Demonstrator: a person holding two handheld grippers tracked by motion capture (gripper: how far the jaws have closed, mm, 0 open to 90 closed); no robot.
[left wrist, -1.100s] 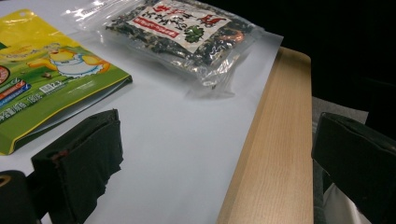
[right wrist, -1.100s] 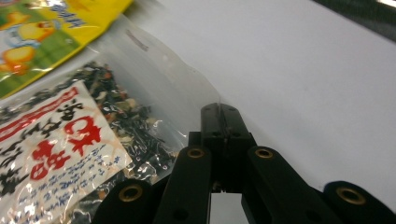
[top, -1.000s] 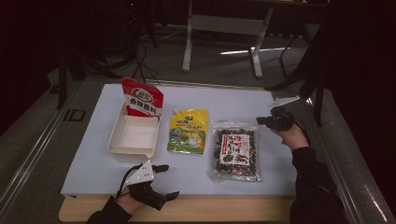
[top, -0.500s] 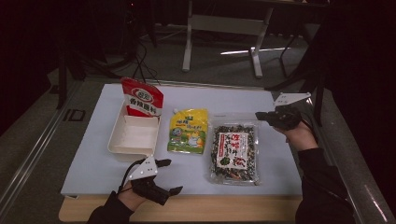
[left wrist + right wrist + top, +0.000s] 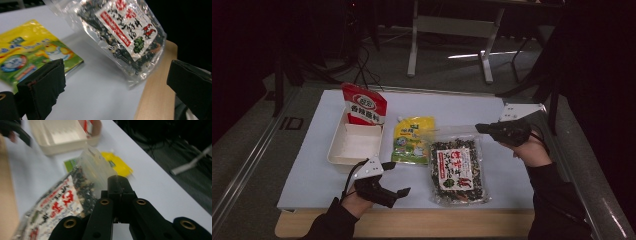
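Observation:
A clear bag of dark snack mix with a red-and-white label (image 5: 458, 170) hangs tilted just above the white table, its top edge raised. My right gripper (image 5: 482, 128) is shut on that clear top edge (image 5: 100, 167), at the bag's far right corner. In the right gripper view the shut gripper (image 5: 117, 185) pinches the plastic and the bag (image 5: 60, 205) trails down to the left. My left gripper (image 5: 399, 177) stands open near the table's front edge, left of the bag, with nothing between its fingers. In the left gripper view the bag (image 5: 125, 30) floats ahead of the open gripper (image 5: 116, 82).
A yellow pouch (image 5: 412, 140) lies flat left of the bag. Further left stands a cream tray (image 5: 334, 155) with a red packet (image 5: 364, 105) leaning at its far end. A wooden strip (image 5: 452, 225) edges the table front. A white bracket (image 5: 519, 110) sits at the far right corner.
My right gripper has drawn the bag's top edge upward, so the bag has come off the table. My left gripper has risen a little and edged toward the bag.

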